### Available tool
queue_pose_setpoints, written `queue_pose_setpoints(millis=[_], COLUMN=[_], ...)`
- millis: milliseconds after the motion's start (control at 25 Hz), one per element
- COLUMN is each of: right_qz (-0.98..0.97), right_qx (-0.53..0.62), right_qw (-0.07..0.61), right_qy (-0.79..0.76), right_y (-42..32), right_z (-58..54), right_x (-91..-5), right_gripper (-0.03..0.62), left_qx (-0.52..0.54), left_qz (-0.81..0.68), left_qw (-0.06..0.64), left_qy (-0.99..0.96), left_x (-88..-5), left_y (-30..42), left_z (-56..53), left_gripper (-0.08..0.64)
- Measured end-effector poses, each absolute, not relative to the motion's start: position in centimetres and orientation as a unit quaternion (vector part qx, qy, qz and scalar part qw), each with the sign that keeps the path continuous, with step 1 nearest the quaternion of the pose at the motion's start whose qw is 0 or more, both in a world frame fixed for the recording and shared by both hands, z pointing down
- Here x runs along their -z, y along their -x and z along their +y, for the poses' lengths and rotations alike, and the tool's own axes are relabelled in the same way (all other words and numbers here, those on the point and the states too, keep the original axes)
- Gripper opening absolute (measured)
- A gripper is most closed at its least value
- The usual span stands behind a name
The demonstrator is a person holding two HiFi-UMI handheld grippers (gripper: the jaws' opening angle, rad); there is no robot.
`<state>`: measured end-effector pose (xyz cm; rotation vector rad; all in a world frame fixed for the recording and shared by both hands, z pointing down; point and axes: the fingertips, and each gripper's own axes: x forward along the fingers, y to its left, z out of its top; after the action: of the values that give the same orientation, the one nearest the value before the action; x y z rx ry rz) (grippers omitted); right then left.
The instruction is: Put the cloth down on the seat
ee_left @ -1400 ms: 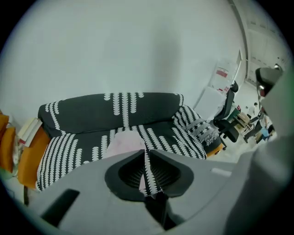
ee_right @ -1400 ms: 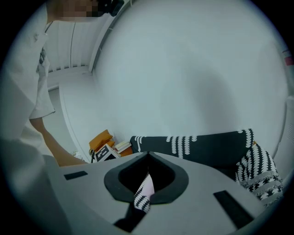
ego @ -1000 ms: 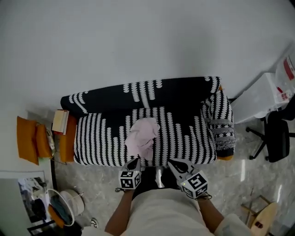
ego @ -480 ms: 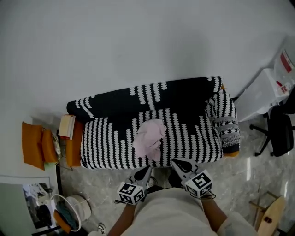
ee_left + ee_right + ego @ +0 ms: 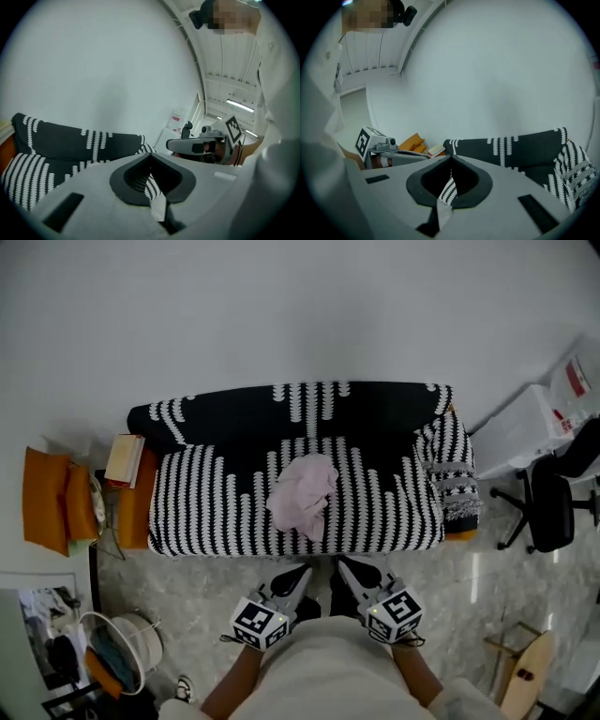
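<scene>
A crumpled pink cloth (image 5: pixel 303 495) lies loose on the middle of the black-and-white patterned sofa seat (image 5: pixel 216 512). Both grippers are held close to the person's body, in front of the sofa's front edge and clear of the cloth. My left gripper (image 5: pixel 302 573) is shut with nothing in it; in the left gripper view its jaws (image 5: pixel 150 157) meet, with the sofa back beyond them. Beside it, my right gripper (image 5: pixel 343 563) is also shut and empty, its jaws (image 5: pixel 451 161) closed to a thin slit.
Orange cushions (image 5: pixel 47 512) and a stack of books (image 5: pixel 124 460) sit at the sofa's left end. A black office chair (image 5: pixel 548 512) and a white box (image 5: pixel 525 432) stand to the right. A round white basket (image 5: pixel 122 648) is on the floor at lower left.
Both grippers have drawn back from the sofa's front edge toward the person, and the left one has risen. The pink cloth has stayed on the seat.
</scene>
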<state>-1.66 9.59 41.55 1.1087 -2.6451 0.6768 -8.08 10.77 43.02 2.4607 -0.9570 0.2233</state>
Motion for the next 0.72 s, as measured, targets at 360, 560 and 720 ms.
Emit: queue_pose_setpoints(millis=[360,560,720], right_qz=[-0.894,-0.898,-0.900], right_qx=[-0.227,-0.218,-0.214], right_qw=[0.112,0.108,0.116], right_qy=[-0.369,-0.366,-0.361], right_y=[6.8,6.6,5.9], right_z=[14.2,15.4,15.8], right_x=[-41.1,-40.2,-39.7], right_gripper=[0.008,0.008,0.008], left_qx=[-0.063,-0.045,-0.030], left_qz=[-0.357,-0.380,-0.399], left_qw=[0.272,0.282,0.284], left_qy=[-0.891,-0.880,-0.871], left_x=[-44.8,-43.9,-42.8], left_y=[14.7,16.1,16.0], left_z=[14.7,16.5,16.1], left_gripper=[0.012,0.012,0.012])
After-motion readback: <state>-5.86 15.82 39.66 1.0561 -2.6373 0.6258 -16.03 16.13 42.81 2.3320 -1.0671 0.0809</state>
